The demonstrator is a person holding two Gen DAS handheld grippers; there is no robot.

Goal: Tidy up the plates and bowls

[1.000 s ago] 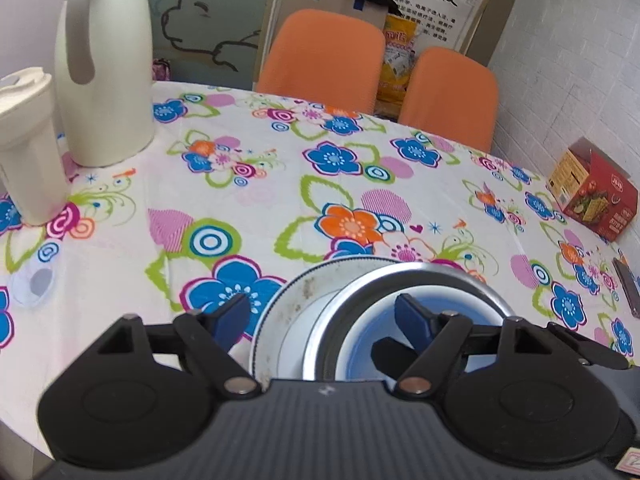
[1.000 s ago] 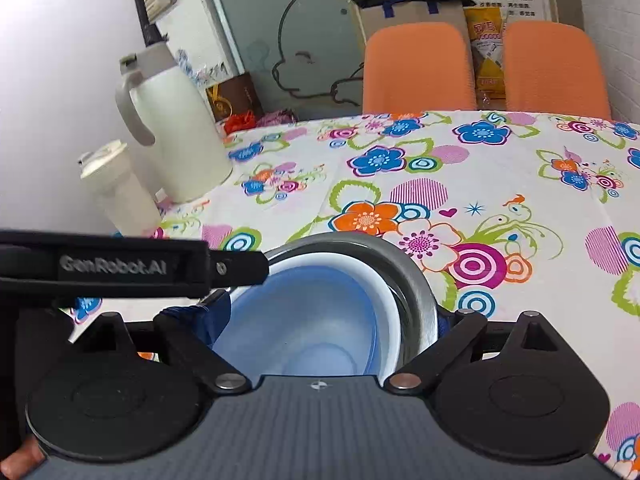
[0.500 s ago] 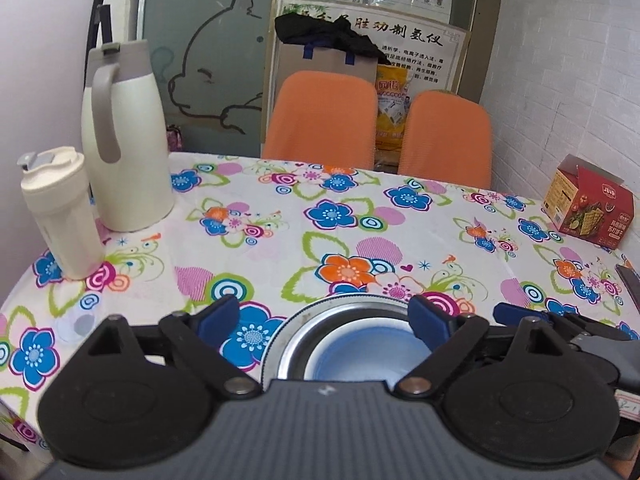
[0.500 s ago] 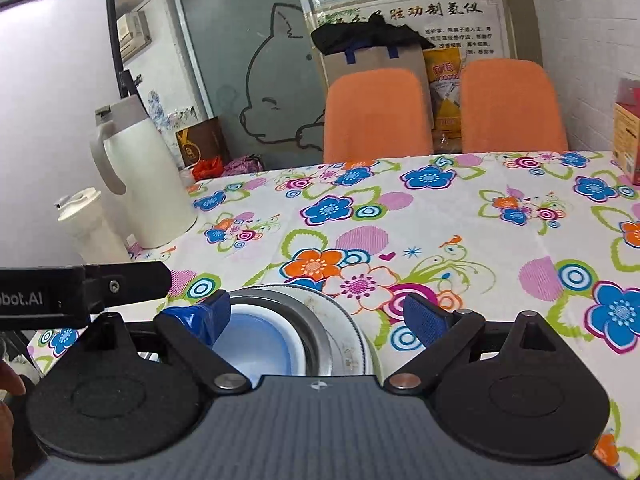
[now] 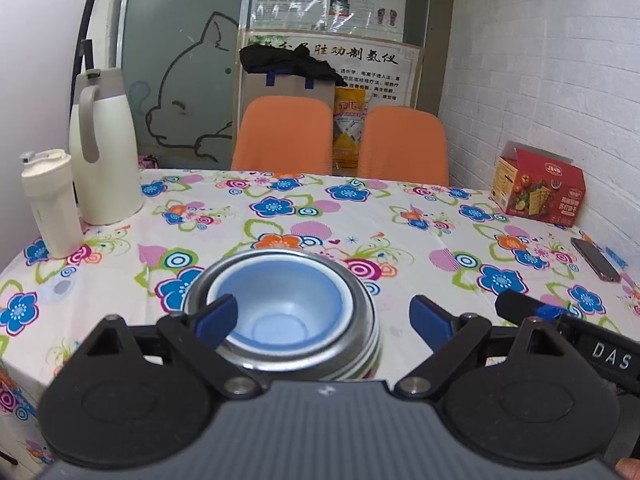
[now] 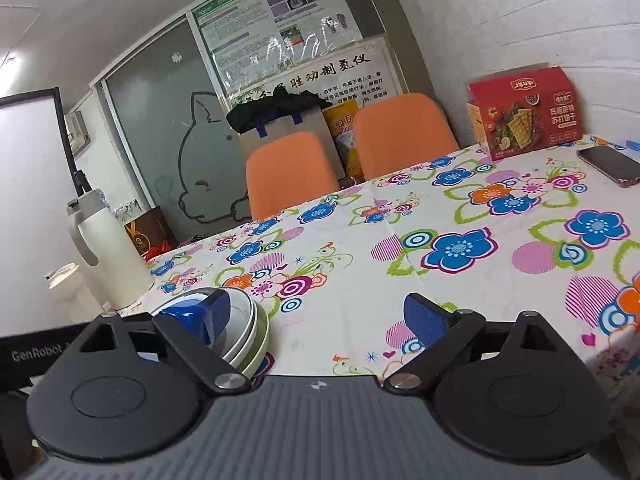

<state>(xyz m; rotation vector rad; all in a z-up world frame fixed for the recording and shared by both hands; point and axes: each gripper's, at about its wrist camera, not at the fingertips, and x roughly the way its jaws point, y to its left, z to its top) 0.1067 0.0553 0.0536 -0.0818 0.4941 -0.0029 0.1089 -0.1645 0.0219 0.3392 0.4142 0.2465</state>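
In the left wrist view, a blue bowl (image 5: 280,304) sits nested in a steel bowl (image 5: 280,257), which rests on a plate with a green-striped rim (image 5: 374,346). The stack stands on the flowered tablecloth (image 5: 400,240). My left gripper (image 5: 324,318) hovers open just behind the stack, holding nothing, with its left fingertip over the bowl's rim. In the right wrist view the same stack (image 6: 250,328) lies low at the left. My right gripper (image 6: 318,316) is open and empty over bare cloth beside it.
A white jug (image 5: 104,152) and a cream tumbler (image 5: 48,200) stand at the far left. A red cracker box (image 5: 540,192) and a phone (image 5: 596,260) lie at the right by the brick wall. Two orange chairs (image 5: 284,136) stand behind the table.
Both grippers have drawn back and risen from the bowls. The right gripper has swung to the right, so the stack now sits at its left. The stack itself has not moved.
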